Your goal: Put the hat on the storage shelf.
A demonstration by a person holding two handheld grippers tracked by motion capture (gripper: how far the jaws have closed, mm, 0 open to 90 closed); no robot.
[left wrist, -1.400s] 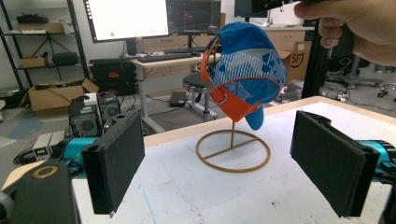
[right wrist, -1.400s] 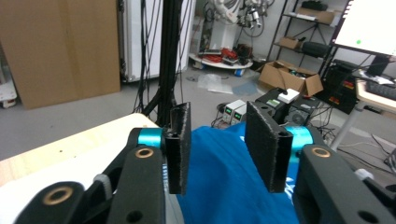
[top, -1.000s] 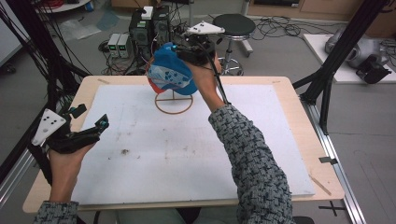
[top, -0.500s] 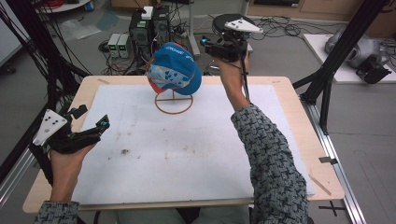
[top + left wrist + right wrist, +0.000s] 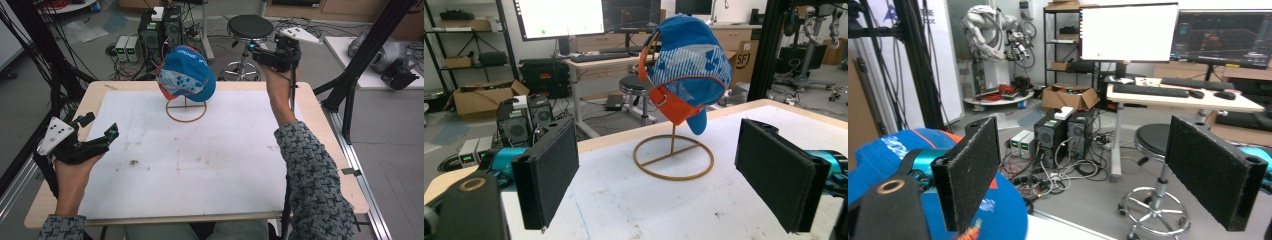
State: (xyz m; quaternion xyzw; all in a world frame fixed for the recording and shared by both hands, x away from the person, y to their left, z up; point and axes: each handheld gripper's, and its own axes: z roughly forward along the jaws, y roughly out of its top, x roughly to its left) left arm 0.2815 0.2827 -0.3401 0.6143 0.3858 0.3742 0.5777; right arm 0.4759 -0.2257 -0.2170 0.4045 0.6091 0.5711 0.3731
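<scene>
High view first: blue cap (image 5: 186, 74) with white pattern and orange trim sits on a wire stand (image 5: 186, 109) at the table's (image 5: 320, 125) far side. My right gripper (image 5: 256, 54) is off beside it, jaws just opened, nothing between them. Left gripper (image 5: 102, 135) rests near the left edge, released too.

Left gripper view: cap (image 5: 689, 65) hangs tilted, its brim partly hidden behind the crown.

Right gripper view: cap (image 5: 883, 150) is cut off at the bottom-left corner, blurry, half behind my jaw.
</scene>
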